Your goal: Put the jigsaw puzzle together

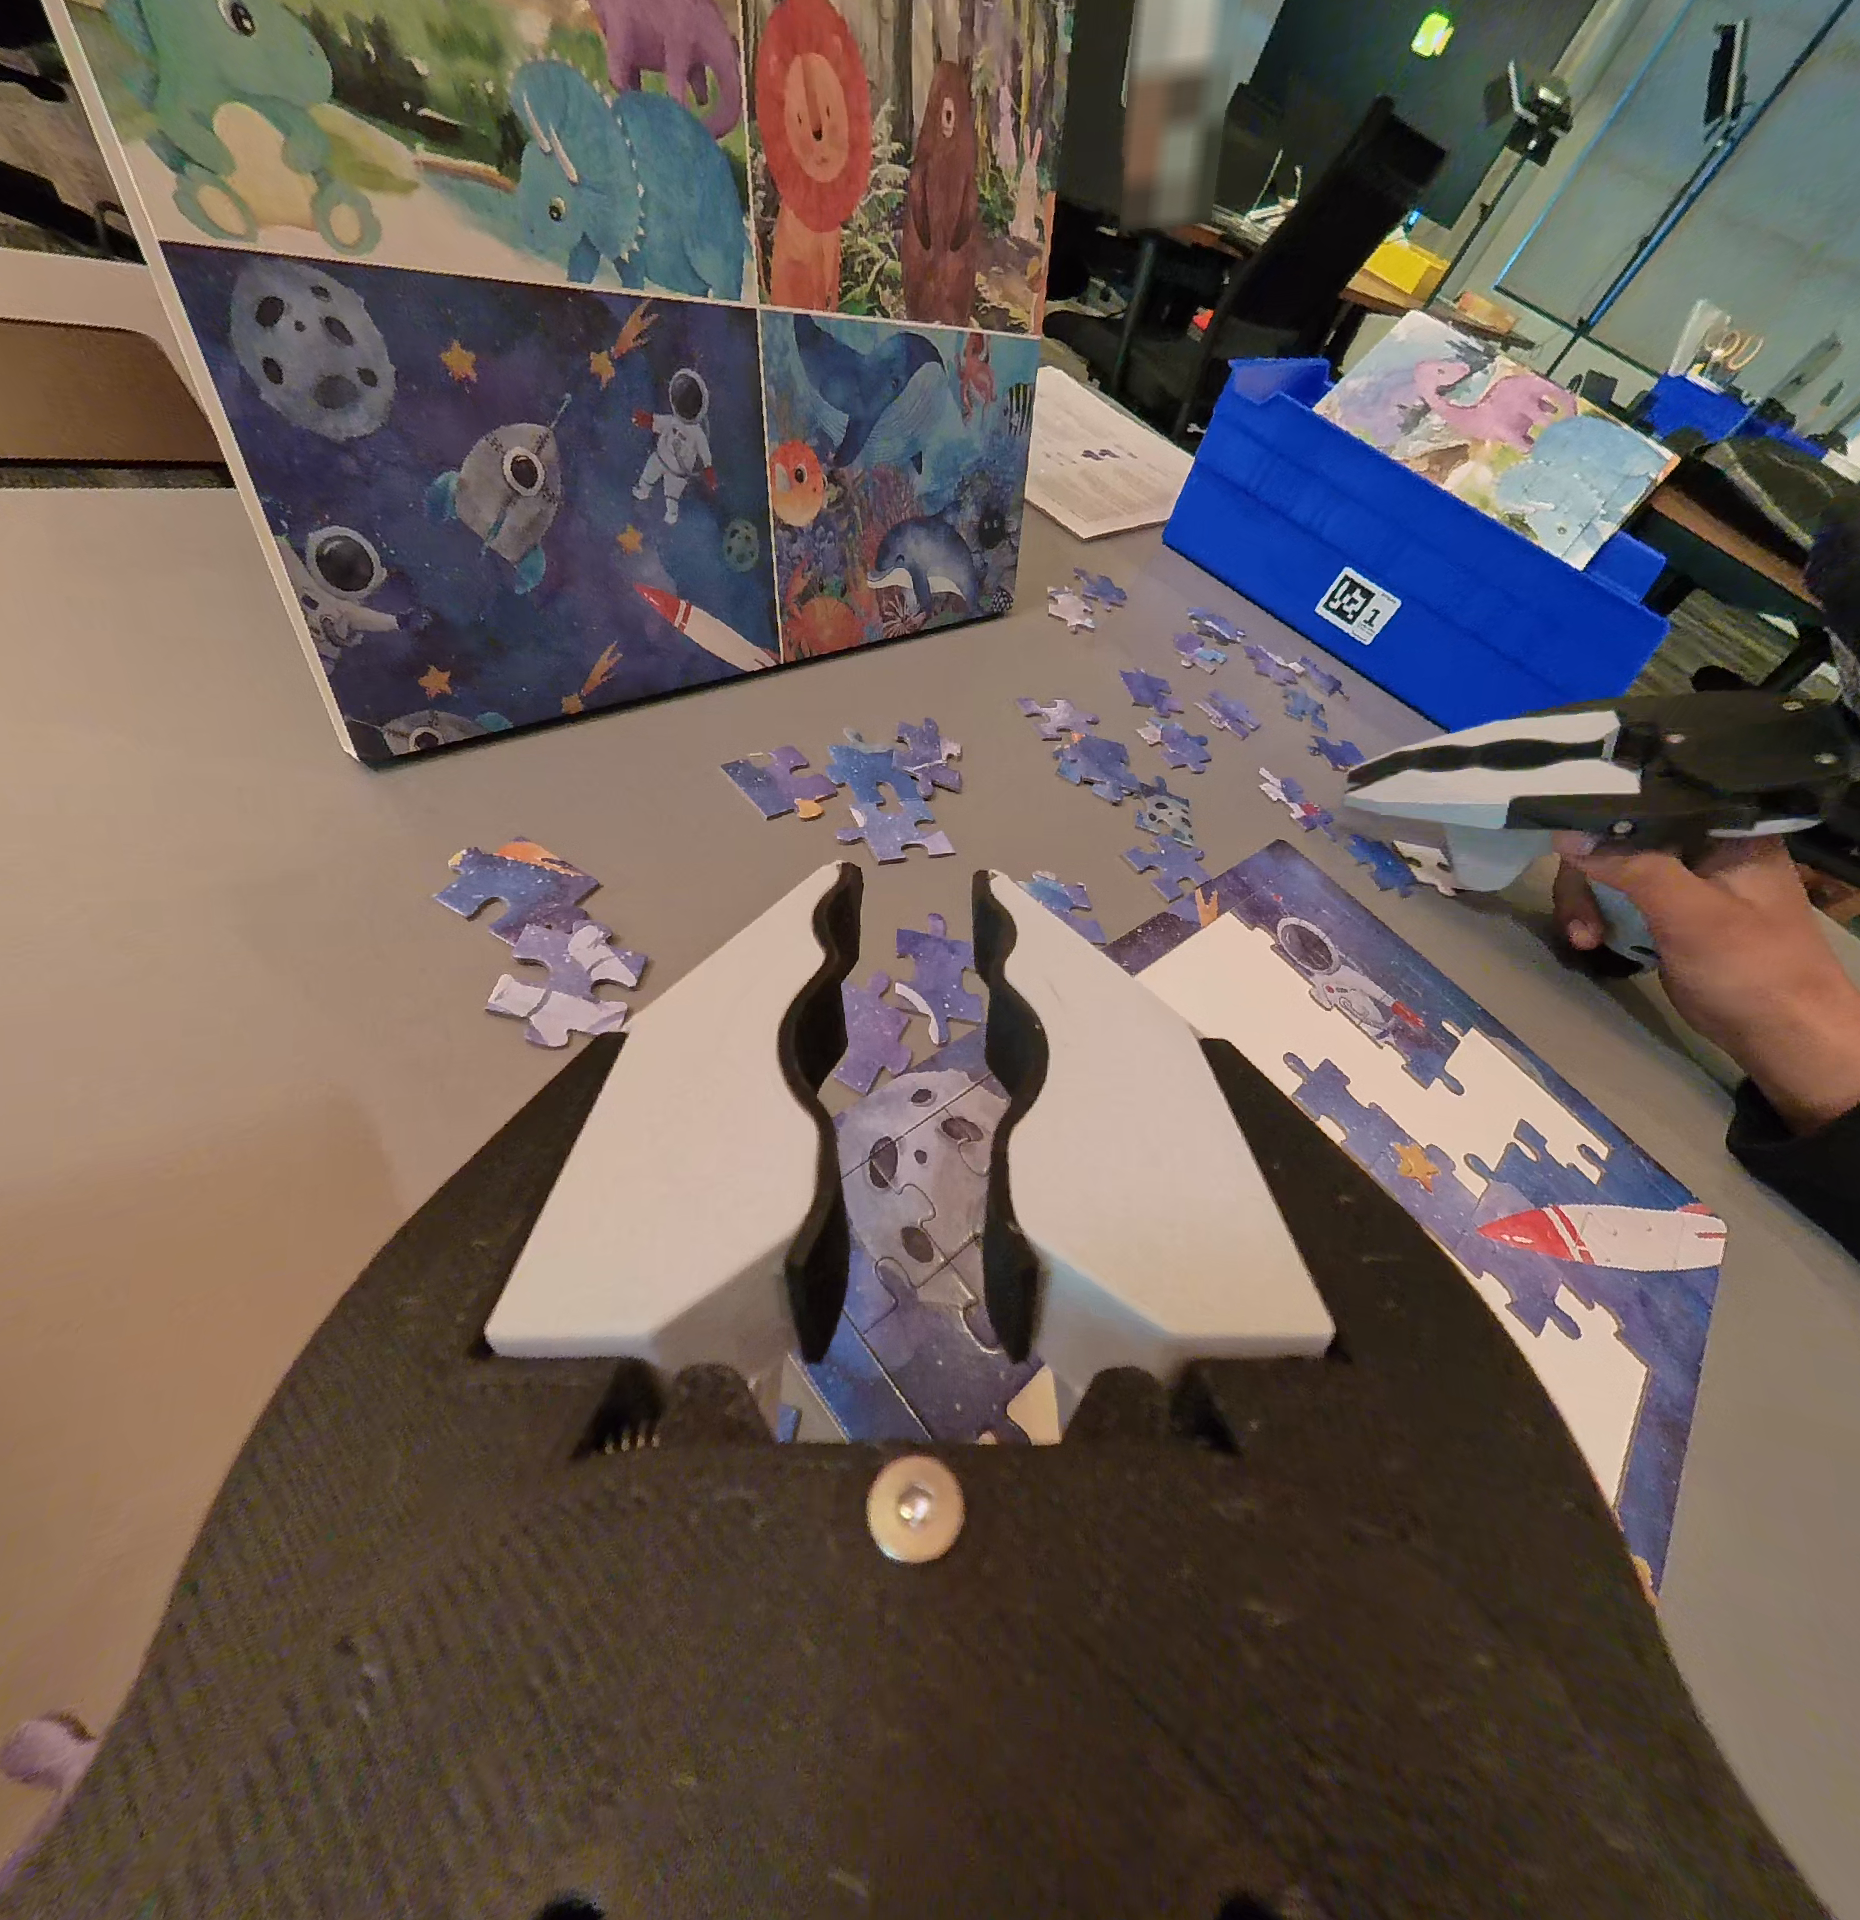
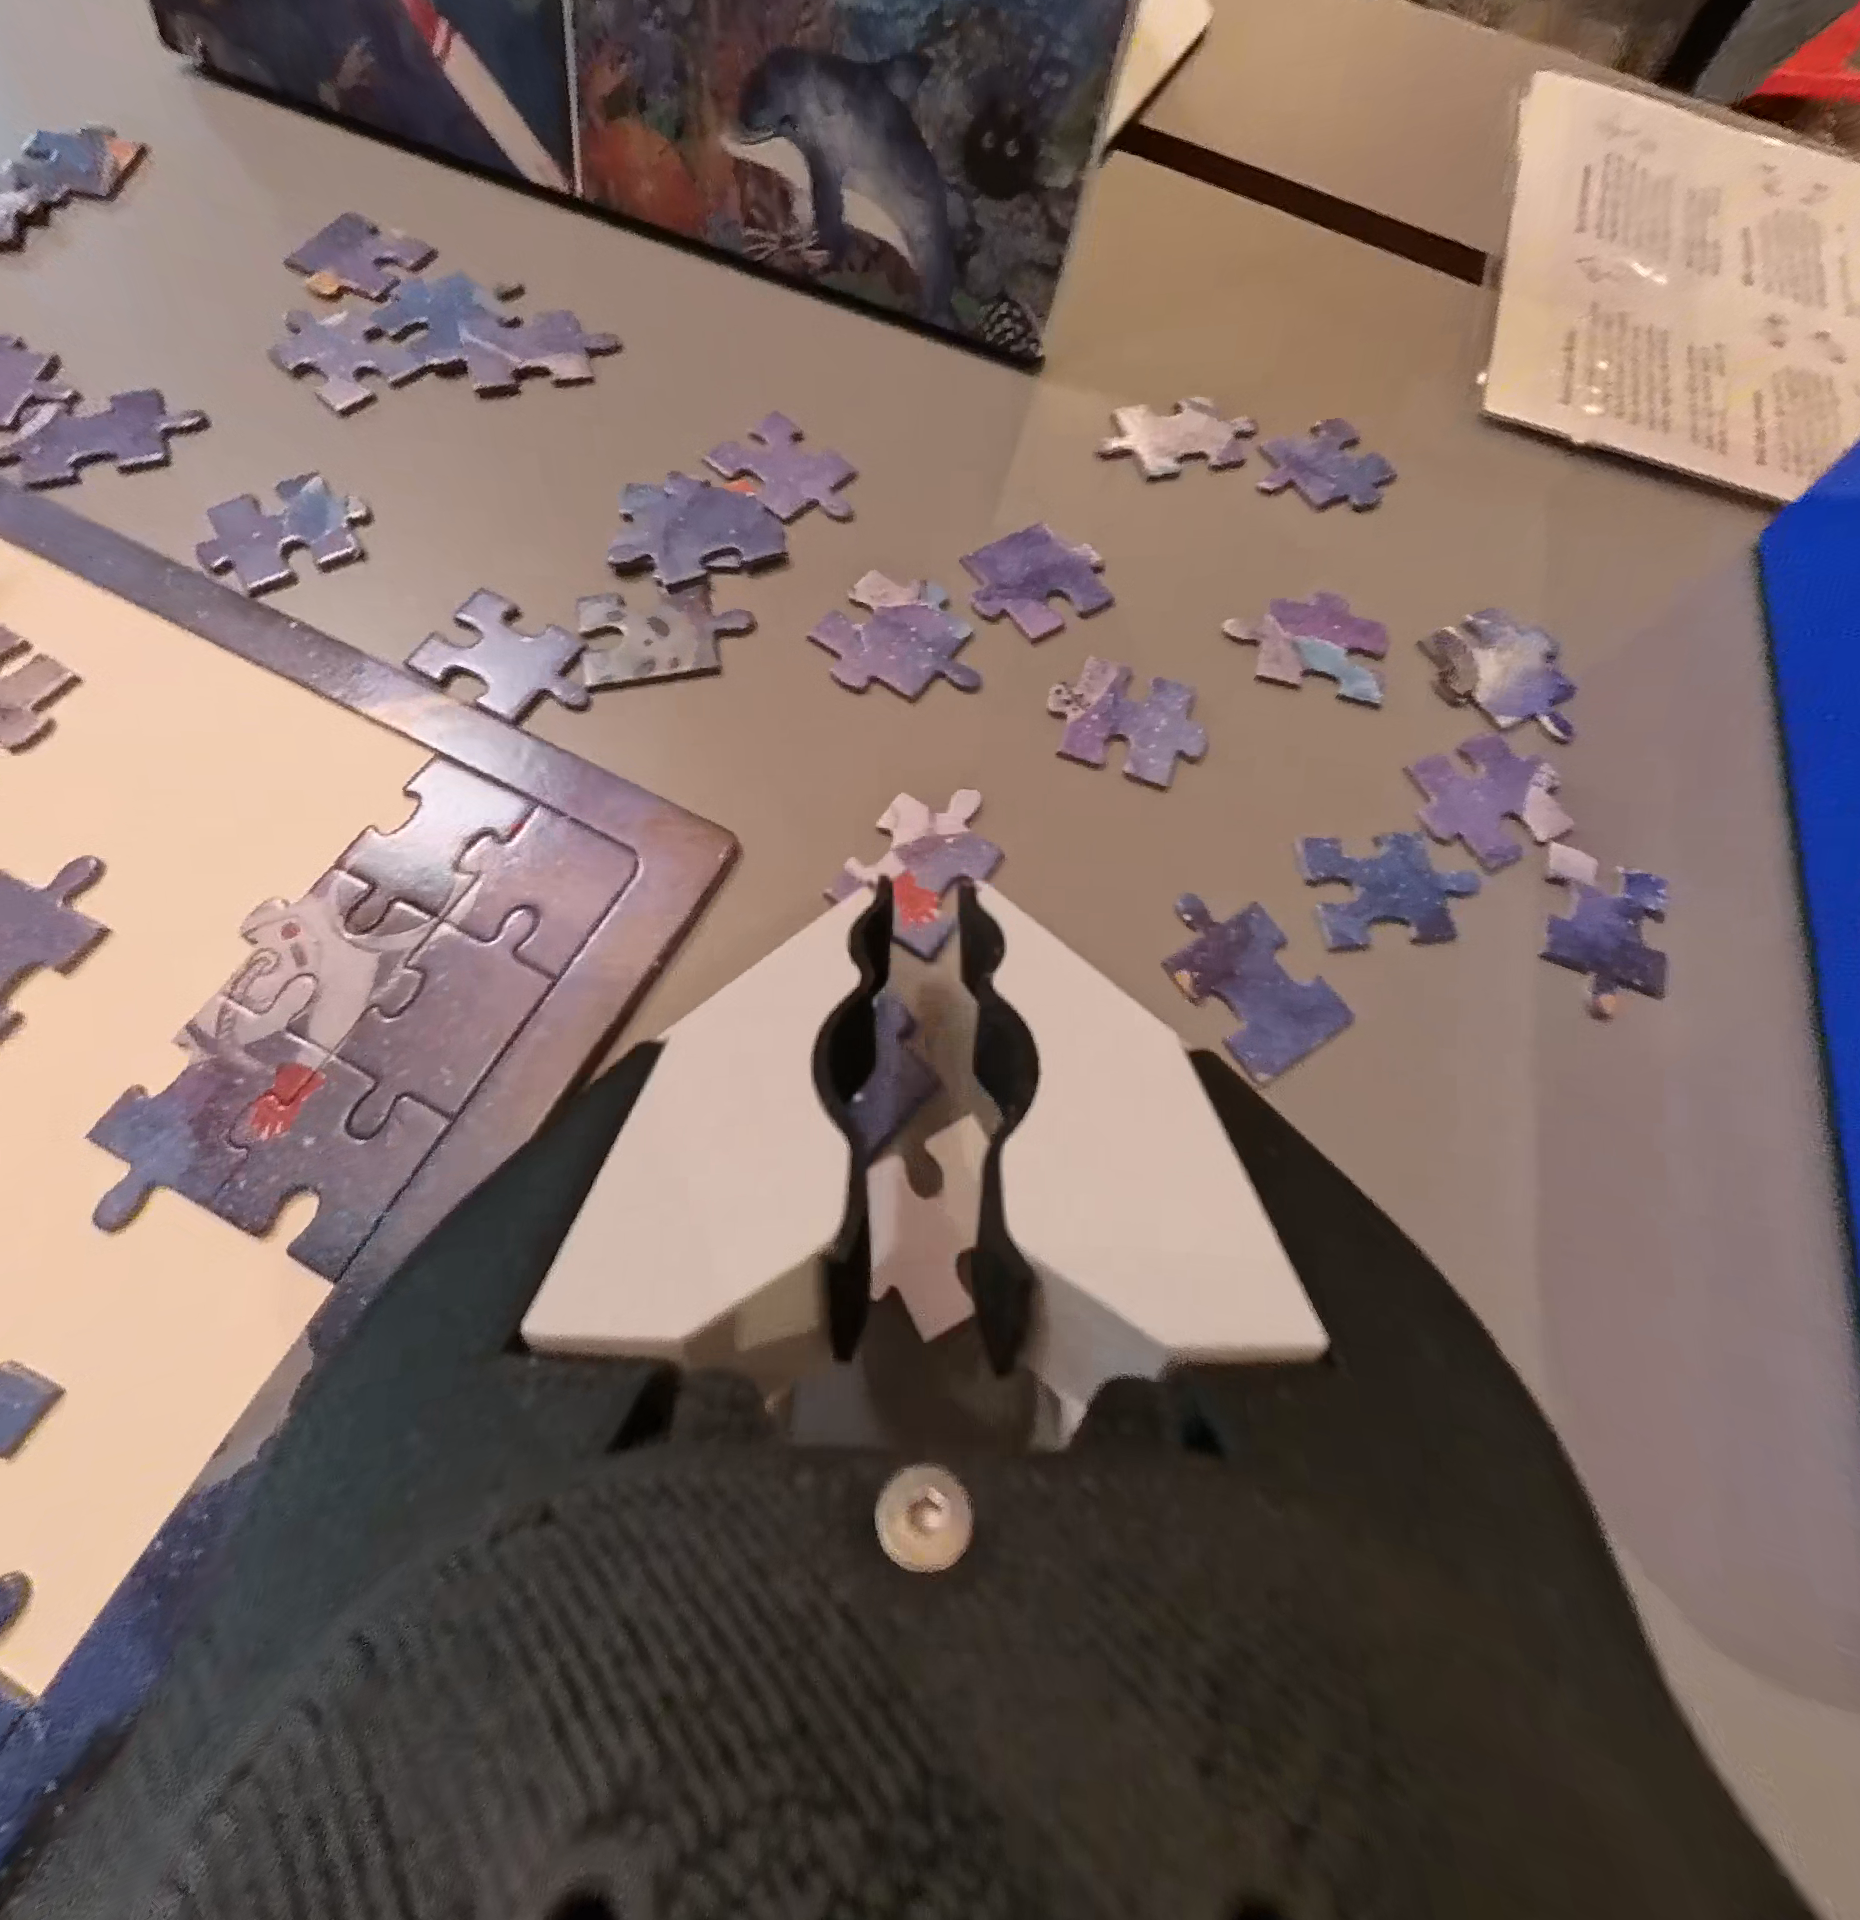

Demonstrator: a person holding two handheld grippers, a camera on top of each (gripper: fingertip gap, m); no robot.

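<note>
The puzzle board (image 1: 1352, 1049) lies on the grey table with its purple frame, part of the space picture filled in and a bare white middle. It also shows in the right wrist view (image 2: 178, 727). My left gripper (image 1: 918, 883) hovers over the board's moon corner, its jaws a little apart with nothing between the pads. My right gripper (image 2: 923, 894) is shut on a purple puzzle piece (image 2: 890, 1091) that stands tilted between its pads, white underside showing. It hangs just above a loose piece with a red spot (image 2: 931, 868). The left wrist view shows my right gripper (image 1: 1362, 784) at the right.
Several loose purple pieces (image 1: 884, 790) are scattered beyond the board (image 2: 1134, 717). The picture box (image 1: 490, 468) stands at the back, a blue bin (image 1: 1373, 540) at the right, a printed leaflet (image 1: 1102, 457) between them. A person's hand (image 1: 1715, 935) holds the right gripper. My hands' fingertips stand some 30 cm from each other.
</note>
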